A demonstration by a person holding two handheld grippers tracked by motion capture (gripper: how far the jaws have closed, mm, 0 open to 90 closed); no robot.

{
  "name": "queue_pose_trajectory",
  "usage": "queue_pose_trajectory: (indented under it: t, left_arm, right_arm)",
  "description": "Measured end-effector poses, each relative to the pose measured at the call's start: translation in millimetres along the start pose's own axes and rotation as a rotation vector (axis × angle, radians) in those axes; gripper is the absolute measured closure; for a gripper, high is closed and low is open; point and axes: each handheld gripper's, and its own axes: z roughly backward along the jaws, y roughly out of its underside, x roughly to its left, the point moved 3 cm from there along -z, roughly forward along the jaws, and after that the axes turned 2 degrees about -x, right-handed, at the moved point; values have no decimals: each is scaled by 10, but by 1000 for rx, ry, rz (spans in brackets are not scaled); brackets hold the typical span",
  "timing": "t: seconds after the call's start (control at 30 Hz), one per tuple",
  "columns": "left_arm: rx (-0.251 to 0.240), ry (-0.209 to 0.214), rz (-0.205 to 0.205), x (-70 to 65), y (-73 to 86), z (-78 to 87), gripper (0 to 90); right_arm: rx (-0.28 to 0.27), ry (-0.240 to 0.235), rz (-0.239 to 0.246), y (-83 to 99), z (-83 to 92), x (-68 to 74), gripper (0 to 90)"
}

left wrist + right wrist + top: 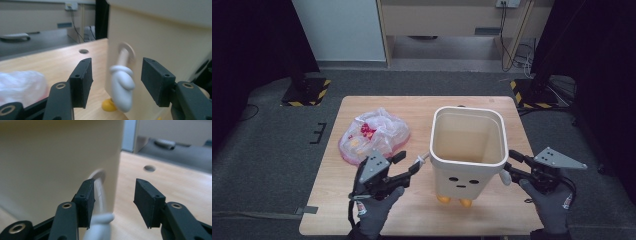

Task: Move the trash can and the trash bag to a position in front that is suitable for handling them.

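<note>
While a cartoon-faced bin (pixel 468 150) stands mid-bench, both tools, left (pixel 412 165) and right (pixel 507 164), gape around its white glove-shaped side arms (pixel 121 86), gripping neither yet, seemingly poised to lift it.

A lab or test room: a wooden bench (pixel 377 210) stands on grey carpet between black stands with hazard-striped bases (pixel 306 92), dark curtains at both sides, cables (pixel 517 52) trailing by the back wall.

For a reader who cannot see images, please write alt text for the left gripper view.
A cream bin shaped like a character stands on a wooden table, its small white mitten arm hanging between the open black jaws of the left claw, untouched by either. A crumpled clear plastic bag lies at the left.
</note>
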Motion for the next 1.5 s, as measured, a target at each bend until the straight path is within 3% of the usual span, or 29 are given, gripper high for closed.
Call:
queue_pose_trajectory:
  t: [0.07, 0.17, 0.3, 0.5, 0.6, 0.8, 0.97, 1.07, 1.37, 1.47, 1.5]
  left_arm:
    - [26, 3, -5, -30, 60, -96, 433]
    - [61, -15, -25, -19, 118, -185, 513]
    - [75, -16, -16, 0, 123, -202, 610]
    - [100, -37, -39, 29, 83, -186, 617]
    - [109, -58, -31, 119, 63, -144, 617]
    - [90, -90, -24, 345, 69, -9, 617]
    - [78, -163, 0, 620, 80, 130, 617]
    - [73, -180, 15, 737, 74, 148, 617]
    - [71, -187, 11, 854, 51, 130, 614]
    - [19, -174, 23, 863, 35, 224, 560]
    - [6, -179, 43, 870, 28, 292, 542]
  right_arm:
    - [39, -23, 2, 58, -41, 18, 540]
    - [31, -56, -10, 83, -65, 33, 597]
    - [47, -65, 1, 81, -77, 72, 641]
    - [42, -65, -16, 76, -99, 106, 646]
    - [29, -78, -17, 76, -161, 172, 646]
    - [27, -111, 25, 23, -361, 385, 643]
    - [39, -120, 55, -61, -613, 650, 642]
    - [41, -119, 57, -104, -727, 756, 644]
    - [22, -126, 32, -107, -787, 832, 640]
    - [26, -123, 39, -108, -780, 820, 613]
    - [24, -126, 40, -109, -775, 815, 607]
